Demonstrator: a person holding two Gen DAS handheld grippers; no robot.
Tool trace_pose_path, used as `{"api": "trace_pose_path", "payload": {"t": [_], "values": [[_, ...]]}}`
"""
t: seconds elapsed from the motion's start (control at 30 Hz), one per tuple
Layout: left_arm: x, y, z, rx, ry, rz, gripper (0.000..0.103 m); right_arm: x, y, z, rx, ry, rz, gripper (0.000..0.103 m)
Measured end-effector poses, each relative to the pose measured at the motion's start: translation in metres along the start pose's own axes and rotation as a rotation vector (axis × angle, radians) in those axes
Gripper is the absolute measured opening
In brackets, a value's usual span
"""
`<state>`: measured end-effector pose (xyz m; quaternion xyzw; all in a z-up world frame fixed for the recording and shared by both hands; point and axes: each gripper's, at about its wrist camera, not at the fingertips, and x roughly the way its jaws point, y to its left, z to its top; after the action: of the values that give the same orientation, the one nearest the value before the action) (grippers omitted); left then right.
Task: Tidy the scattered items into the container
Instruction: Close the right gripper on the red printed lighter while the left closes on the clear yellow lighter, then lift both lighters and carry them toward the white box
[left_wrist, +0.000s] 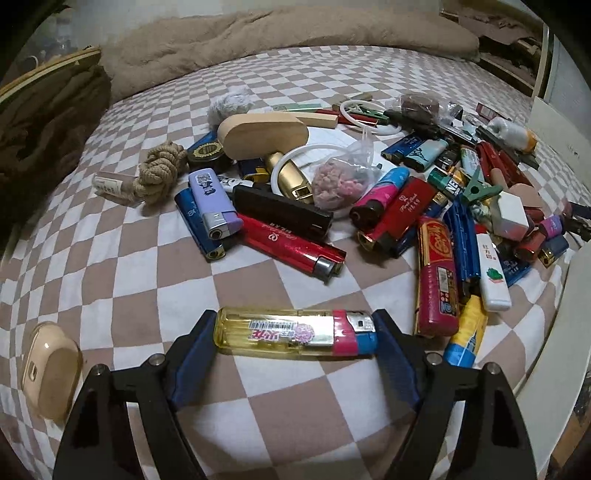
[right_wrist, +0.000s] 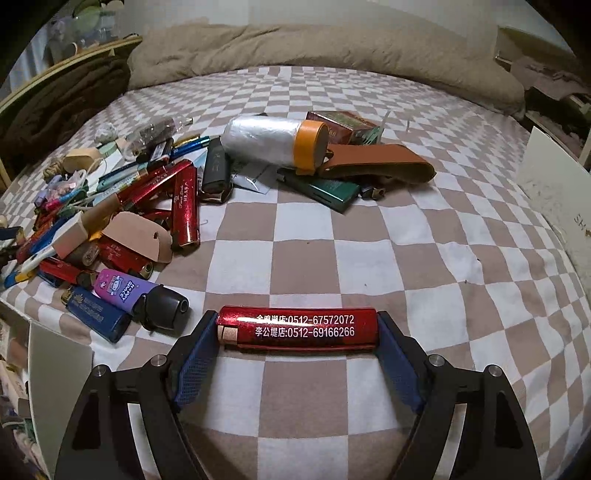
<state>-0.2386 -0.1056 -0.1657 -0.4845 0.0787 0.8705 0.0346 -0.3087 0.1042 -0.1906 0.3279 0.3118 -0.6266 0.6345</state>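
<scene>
Fingers of the left gripper (left_wrist: 295, 334) are clamped end to end on a yellow transparent lighter (left_wrist: 295, 334), which lies crosswise between the blue pads with its pink-and-blue cap against the right-hand finger. Beyond the fingertips, on the checkered bedsheet (left_wrist: 147, 266), spreads a heap of lighters (left_wrist: 388, 221); a red lighter (left_wrist: 291, 245) and a lilac lighter (left_wrist: 212, 201) lie nearest ahead, with a knotted rope (left_wrist: 159, 171) farther off to the left. A beige earbud case (left_wrist: 50, 373) sits just left of the left finger. A white edge (left_wrist: 554, 350) to the right of the fingers may be the container, though too little shows to be sure.

The right gripper (right_wrist: 297, 330) likewise grips a red lighter with white phone numbers (right_wrist: 297, 330), held crosswise between its pads above the sheet. Ahead and left of those fingers lie a purple lighter (right_wrist: 123, 290) and a dark blue lighter (right_wrist: 96, 314); farther ahead rests a foil-wrapped roll (right_wrist: 273, 142) touching a brown leather strap (right_wrist: 376, 162).
</scene>
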Motion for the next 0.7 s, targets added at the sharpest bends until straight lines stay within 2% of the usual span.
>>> {"api": "trace_pose_path", "payload": {"t": [0.3,0.47,0.7], "values": [[-0.015,0.001,-0.010,-0.035,-0.042,0.075,0.083,0.001,0.006,0.001,0.003,-0.026,-0.016,0.083],[-0.030,0.009,-0.007,-0.095,-0.075,0.052,0.083,-0.002,0.014,0.006,-0.026,-0.036,-0.027,0.083],[-0.067,-0.002,0.008,-0.083,-0.148,0.036,0.083,-0.026,0.026,0.017,-0.069,-0.092,-0.031,0.083]]}}
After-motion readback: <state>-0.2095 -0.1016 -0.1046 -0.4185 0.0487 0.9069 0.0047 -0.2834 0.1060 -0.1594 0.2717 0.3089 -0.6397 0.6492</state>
